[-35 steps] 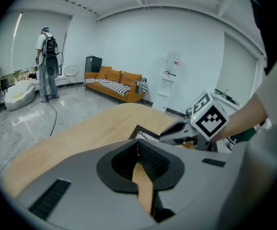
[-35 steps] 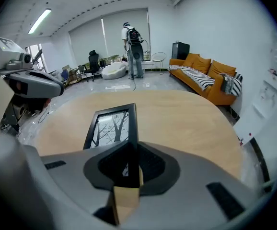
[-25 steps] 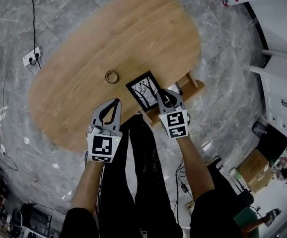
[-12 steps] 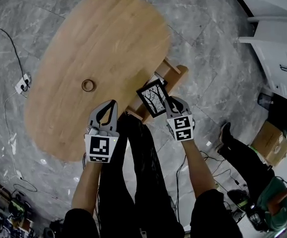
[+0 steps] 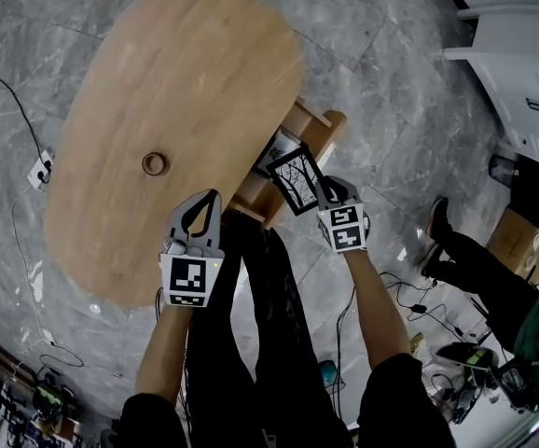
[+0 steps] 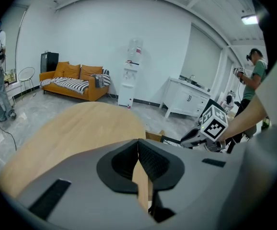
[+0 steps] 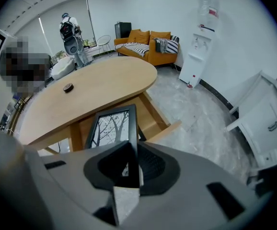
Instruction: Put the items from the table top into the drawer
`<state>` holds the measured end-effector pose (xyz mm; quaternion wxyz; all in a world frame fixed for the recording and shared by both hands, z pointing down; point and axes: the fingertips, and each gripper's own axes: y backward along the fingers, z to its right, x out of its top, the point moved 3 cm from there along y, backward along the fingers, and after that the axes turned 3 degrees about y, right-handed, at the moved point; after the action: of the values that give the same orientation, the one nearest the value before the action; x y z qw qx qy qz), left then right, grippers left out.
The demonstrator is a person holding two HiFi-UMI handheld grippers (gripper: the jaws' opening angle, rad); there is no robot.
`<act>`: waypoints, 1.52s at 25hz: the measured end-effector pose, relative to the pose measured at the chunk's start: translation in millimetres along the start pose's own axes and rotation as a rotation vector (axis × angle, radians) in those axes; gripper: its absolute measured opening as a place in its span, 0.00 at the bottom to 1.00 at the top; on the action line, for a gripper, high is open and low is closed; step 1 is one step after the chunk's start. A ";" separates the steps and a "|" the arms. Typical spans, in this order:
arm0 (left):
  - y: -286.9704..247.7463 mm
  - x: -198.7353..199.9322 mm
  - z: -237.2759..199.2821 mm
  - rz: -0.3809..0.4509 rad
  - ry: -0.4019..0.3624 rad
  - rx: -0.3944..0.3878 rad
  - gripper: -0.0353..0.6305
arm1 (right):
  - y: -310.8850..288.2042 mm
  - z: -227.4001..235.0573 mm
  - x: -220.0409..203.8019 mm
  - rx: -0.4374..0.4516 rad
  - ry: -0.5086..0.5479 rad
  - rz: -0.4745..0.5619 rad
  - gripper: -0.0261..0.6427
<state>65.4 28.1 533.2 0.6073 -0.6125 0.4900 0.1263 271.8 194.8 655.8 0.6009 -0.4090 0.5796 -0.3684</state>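
Right gripper (image 5: 326, 190) with fingers clamped on a picture frame (image 5: 296, 177) over the open drawer (image 5: 323, 127), left gripper (image 5: 212, 200) fingers together and empty, ring (image 5: 154, 163) on table (image 5: 176, 73).

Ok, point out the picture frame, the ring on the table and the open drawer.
picture frame (image 5: 295, 177): head view, centre of the tree print.
ring (image 5: 145, 163): head view, left side of its band.
drawer (image 5: 333, 119): head view, outer wooden wall.

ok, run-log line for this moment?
right gripper: shut on picture frame | picture frame: over open drawer | left gripper: shut, empty | ring: on table
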 end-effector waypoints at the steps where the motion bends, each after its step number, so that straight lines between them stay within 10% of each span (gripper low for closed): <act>1: 0.1 -1.5 0.0 -0.003 0.000 0.001 0.07 | -4.5 -1.0 1.3 0.003 0.001 -0.007 0.14; 19: 8.2 -22.7 -10.0 -0.057 0.022 0.011 0.07 | -81.8 -27.5 23.8 0.079 -0.032 -0.150 0.14; 38: 11.6 -38.2 -8.1 -0.082 0.060 -0.001 0.07 | -101.0 -28.9 28.2 -0.028 -0.081 -0.158 0.16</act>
<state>34.5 40.7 556.6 0.5966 -0.6358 0.4826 0.0832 247.7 127.3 737.6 0.5874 -0.4763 0.5256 -0.3896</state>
